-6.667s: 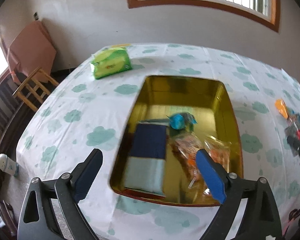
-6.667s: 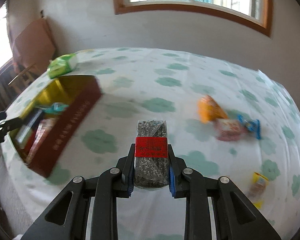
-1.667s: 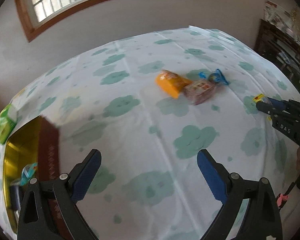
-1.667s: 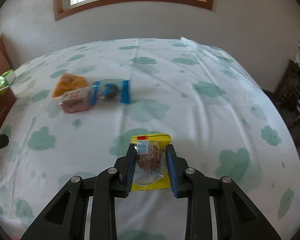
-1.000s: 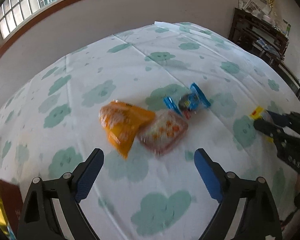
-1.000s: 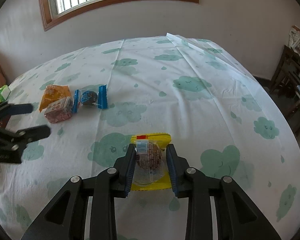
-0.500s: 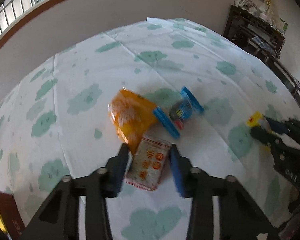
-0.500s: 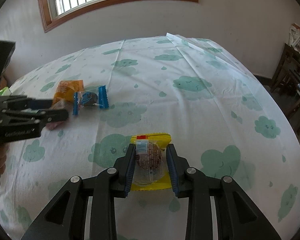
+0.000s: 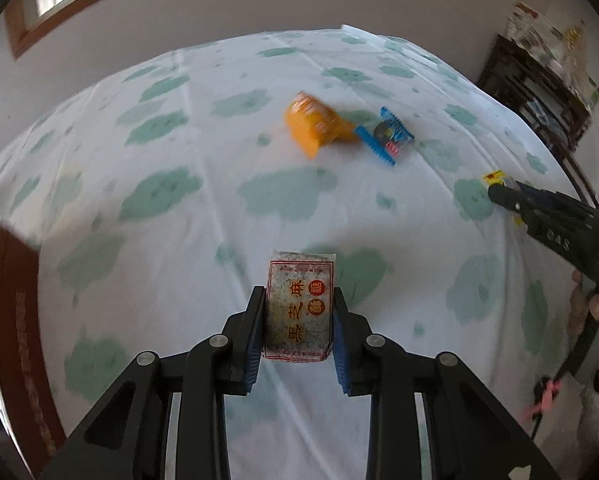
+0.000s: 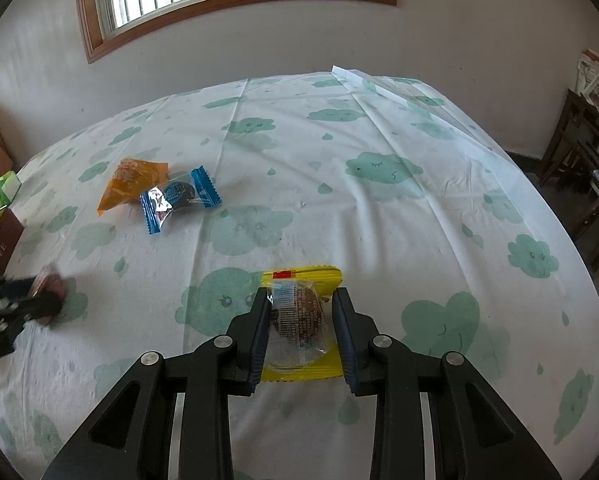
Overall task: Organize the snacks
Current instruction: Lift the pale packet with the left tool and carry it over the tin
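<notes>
My left tongs (image 9: 298,322) pinch the sesame candy pack (image 9: 299,310) above the bench (image 9: 203,208); right tongs (image 10: 299,330) clamp the yellow cake packet (image 10: 299,320). Slick wrappers could slip before reaching the box (image 9: 13,320).

Left claw (image 9: 298,314) clamped tight; right claw (image 10: 302,320) clamped, both angled downward

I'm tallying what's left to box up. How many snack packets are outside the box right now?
4: a sesame packet in the left gripper, a yellow one in the right gripper, and an orange and a blue one on the tablecloth. Others may be out of view.
</notes>
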### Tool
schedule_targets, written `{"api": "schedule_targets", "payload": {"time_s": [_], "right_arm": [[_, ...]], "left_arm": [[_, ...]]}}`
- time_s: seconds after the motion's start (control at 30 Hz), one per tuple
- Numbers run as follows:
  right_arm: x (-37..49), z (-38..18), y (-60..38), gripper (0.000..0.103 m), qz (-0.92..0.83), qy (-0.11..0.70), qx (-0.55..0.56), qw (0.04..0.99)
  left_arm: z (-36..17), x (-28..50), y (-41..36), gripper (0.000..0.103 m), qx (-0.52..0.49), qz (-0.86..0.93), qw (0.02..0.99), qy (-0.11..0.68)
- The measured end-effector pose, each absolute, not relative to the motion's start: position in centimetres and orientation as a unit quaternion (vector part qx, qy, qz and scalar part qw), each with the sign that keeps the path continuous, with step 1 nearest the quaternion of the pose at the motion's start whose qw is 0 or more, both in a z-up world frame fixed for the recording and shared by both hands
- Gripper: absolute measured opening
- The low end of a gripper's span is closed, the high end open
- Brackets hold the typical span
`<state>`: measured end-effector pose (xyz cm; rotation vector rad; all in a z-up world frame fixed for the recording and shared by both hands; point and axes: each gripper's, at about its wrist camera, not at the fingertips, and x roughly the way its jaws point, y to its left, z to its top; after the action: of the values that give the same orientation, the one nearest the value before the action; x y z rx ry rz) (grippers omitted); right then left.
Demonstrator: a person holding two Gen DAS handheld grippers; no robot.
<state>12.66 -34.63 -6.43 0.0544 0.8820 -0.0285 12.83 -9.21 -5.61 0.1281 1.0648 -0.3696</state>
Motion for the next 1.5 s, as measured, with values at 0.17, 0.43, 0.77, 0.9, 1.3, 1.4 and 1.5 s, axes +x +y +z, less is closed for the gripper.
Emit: {"api": "schedule_targets", "payload": {"time_s": [0.17, 0.43, 0.77, 0.9, 1.3, 1.4, 1.5], "right_arm": [[12.7, -6.5, -34.4, 0.032, -0.018, 0.428, 0.018, 0.903], [12.8, -6.5, -34.2, 0.033, -0.021, 0.429, 0.011, 0.903], [12.8, -6.5, -34.1, 0.033, -0.023, 0.429, 0.008, 0.903], [12.8, -6.5, -34.1, 0.033, -0.023, 0.429, 0.008, 0.903], [12.8, -6.5, -34.1, 0.033, -0.023, 0.429, 0.007, 0.903], [12.8, -6.5, -34.1, 0.033, -0.023, 0.430, 0.007, 0.903], [12.8, -6.5, -34.1, 0.033, -0.023, 0.430, 0.007, 0.903]], "left_arm": [[-5.5, 10.6, -6.9, 0.026, 0.038, -0.152, 0.846, 0.510], [-4.7, 8.5, -5.2, 0.026, 0.037, -0.119, 0.855, 0.504], [-1.2, 7.4, -0.5, 0.026, 0.011, -0.068, 0.877, 0.476], [0.4, 7.8, 2.7, 0.026, 0.005, -0.029, 0.889, 0.456], [0.7, 9.3, 11.8, 0.026, -0.017, 0.074, 0.888, 0.454], [-0.1, 9.6, 13.3, 0.026, -0.020, 0.091, 0.881, 0.463], [-1.3, 9.9, 14.2, 0.026, -0.024, 0.103, 0.872, 0.477]]}}
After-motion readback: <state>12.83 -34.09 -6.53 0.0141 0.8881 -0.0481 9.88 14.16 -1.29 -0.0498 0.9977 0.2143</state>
